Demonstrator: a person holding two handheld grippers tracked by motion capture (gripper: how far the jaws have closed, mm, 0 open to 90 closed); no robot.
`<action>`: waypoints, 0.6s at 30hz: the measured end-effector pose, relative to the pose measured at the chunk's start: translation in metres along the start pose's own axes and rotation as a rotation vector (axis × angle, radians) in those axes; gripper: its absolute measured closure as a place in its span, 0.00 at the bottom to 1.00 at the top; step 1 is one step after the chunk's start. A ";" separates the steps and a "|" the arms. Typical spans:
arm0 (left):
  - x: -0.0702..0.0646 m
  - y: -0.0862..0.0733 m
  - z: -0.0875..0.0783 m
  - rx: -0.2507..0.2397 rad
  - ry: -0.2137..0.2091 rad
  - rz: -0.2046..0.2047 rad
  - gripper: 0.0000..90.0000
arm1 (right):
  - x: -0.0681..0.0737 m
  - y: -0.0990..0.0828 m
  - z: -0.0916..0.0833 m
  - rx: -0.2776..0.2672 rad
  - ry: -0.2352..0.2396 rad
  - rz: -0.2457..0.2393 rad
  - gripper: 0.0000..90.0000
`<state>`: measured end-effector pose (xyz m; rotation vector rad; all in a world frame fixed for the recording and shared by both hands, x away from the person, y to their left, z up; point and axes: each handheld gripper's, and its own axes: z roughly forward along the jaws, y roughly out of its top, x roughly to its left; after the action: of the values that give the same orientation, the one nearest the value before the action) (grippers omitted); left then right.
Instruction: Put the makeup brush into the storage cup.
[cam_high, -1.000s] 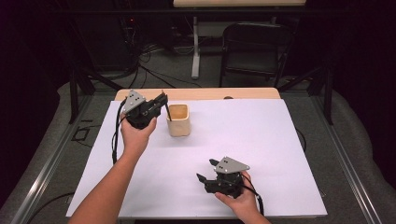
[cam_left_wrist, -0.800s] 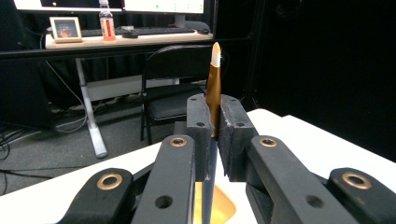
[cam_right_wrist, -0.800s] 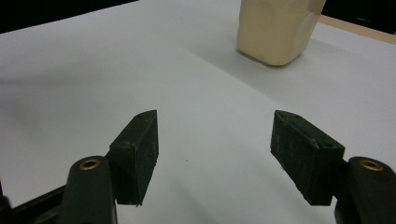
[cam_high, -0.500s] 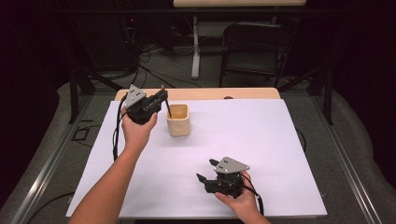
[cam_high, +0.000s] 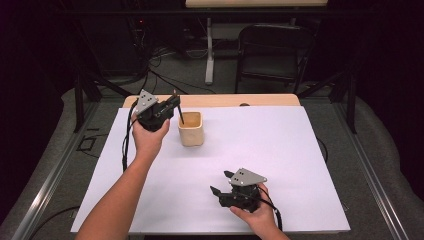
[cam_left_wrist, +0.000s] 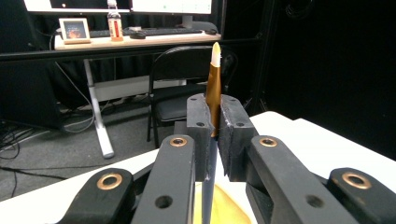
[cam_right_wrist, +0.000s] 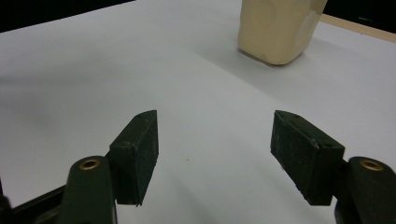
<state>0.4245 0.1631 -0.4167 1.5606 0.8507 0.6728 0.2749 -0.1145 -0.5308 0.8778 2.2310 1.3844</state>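
My left gripper (cam_high: 174, 103) is held up at the back left of the white sheet, beside a beige cup (cam_high: 191, 129). It is shut on a thin brush (cam_left_wrist: 214, 79) with a gold ferrule and a pale tip. The tip points up past the pads. The dark handle (cam_high: 181, 118) slants down into the cup's mouth (cam_left_wrist: 224, 210). My right gripper (cam_high: 220, 182) rests low near the front edge, and its jaws are open. In the right gripper view nothing lies between the pads (cam_right_wrist: 137, 144), and the cup (cam_right_wrist: 278, 28) stands well beyond them.
A white sheet (cam_high: 280, 150) covers the wooden table (cam_high: 270, 100). Behind the table are a black chair (cam_high: 267, 50), a desk leg (cam_high: 209, 50) and loose cables on the floor. Cables trail from both grippers. A metal rail (cam_high: 50, 175) runs along the left side.
The left hand has lifted very slightly with the brush still gripped. The right gripper has stayed where it was, jaws equally wide.
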 end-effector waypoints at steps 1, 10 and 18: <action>0.000 0.000 0.000 -0.001 0.000 -0.001 0.93 | 0.000 0.000 0.000 0.000 0.000 0.000 0.36; -0.001 -0.002 0.003 -0.004 -0.005 -0.001 0.93 | 0.000 0.000 0.000 0.000 0.001 -0.002 0.36; -0.002 -0.003 0.005 -0.008 -0.008 -0.002 0.93 | 0.000 0.000 0.000 0.003 0.001 -0.001 0.36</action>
<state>0.4267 0.1588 -0.4202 1.5536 0.8429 0.6675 0.2747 -0.1141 -0.5315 0.8770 2.2345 1.3817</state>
